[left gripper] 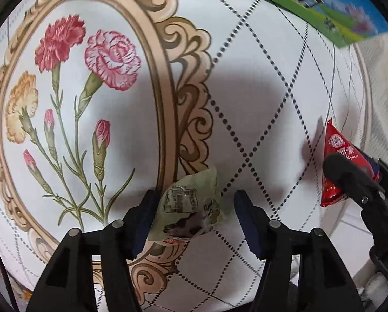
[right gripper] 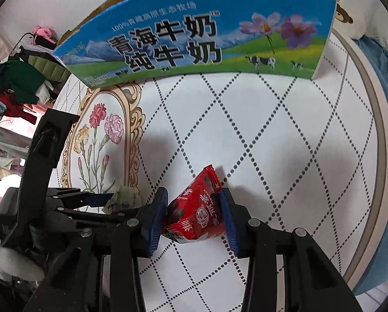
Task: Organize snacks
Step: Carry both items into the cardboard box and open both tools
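Left wrist view: left tongs (left gripper: 194, 221) around a pale green snack packet (left gripper: 188, 208), red snack packet (left gripper: 344, 166) toward the counter's right edge.
The packet touches only the left pad; the right pad stands clear, so it could slip out.
Right wrist view: right tongs (right gripper: 194, 215) are clamped on the red packet, the milk carton box (right gripper: 194, 33) along the counter's (right gripper: 285, 119) far edge. Crinkly foil may squirm loose.
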The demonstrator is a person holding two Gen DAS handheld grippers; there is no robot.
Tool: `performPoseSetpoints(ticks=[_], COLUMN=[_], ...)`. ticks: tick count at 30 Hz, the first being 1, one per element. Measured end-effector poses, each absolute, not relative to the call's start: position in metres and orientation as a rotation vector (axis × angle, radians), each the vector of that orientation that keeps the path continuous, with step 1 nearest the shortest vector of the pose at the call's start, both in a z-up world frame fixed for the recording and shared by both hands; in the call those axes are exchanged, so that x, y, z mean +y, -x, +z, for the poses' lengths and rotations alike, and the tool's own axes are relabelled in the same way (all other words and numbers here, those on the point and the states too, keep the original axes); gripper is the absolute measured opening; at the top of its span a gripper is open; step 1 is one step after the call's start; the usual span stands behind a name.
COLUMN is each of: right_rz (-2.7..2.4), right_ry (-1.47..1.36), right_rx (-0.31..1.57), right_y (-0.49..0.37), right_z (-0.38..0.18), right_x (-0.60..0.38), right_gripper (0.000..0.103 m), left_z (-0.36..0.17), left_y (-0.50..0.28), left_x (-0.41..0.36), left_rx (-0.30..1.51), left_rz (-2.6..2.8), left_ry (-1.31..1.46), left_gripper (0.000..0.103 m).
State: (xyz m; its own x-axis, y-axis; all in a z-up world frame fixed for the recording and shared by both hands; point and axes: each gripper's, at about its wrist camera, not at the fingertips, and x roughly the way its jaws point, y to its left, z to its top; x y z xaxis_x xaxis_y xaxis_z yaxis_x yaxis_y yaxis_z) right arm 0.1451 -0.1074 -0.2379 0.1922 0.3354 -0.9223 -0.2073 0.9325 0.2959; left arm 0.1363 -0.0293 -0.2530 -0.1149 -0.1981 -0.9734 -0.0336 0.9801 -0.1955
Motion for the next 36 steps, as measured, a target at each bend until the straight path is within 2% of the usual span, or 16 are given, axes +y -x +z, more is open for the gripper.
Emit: performPoseSetpoints(ticks=[1, 9, 18, 22, 26, 30, 34, 36], right_rz=[0.383, 0.404, 0.44, 0.467, 0.483, 0.475, 0.462, 0.458], right_ry=[-0.118, -0.138, -0.172, -0.187, -0.185, -0.15, -0.114, -0.105], right_rx=[1.326, 1.276, 1.166, 1.105, 1.027, 0.985, 1.028, 1.072], right_y=[-0.144, -0.143, -0.168, -0.186, -0.216, -0.26, -0.302, -0.317], right_z=[-0.24, -0.222, -0.169, -0.135, -0.097, -0.073, -0.08, -0.09], right_x=[-0.108, -0.111, -0.119, -0.122, -0.123, -0.115, -0.099, -0.094], right_gripper=[0.043, 0.043, 0.043, 0.043, 0.043, 0.043, 0.043, 0.043], left_z=[-0.252, -0.213, -0.148, -0.094, -0.041, -0.011, -0.023, -0.053], left_y=[-0.135, -0.118, -0.143, -0.166, -0.206, -0.254, -0.297, -0.302], left_x=[-0.04, -0.074, -0.09, -0.086, -0.064, 0.0, 0.046, 0.063], left_rx=[1.676, 1.618, 1.512, 1.425, 1.311, 1.233, 1.254, 1.293], left_rz=[-0.13, -0.15, -0.186, -0.213, -0.203, -0.148, -0.071, -0.045], left_ry=[0.14, 0.179, 0.277, 0.323, 0.299, 0.232, 0.189, 0.176], left_gripper=[0.047, 0.033, 0.033, 0.033, 0.033, 0.033, 0.034, 0.034])
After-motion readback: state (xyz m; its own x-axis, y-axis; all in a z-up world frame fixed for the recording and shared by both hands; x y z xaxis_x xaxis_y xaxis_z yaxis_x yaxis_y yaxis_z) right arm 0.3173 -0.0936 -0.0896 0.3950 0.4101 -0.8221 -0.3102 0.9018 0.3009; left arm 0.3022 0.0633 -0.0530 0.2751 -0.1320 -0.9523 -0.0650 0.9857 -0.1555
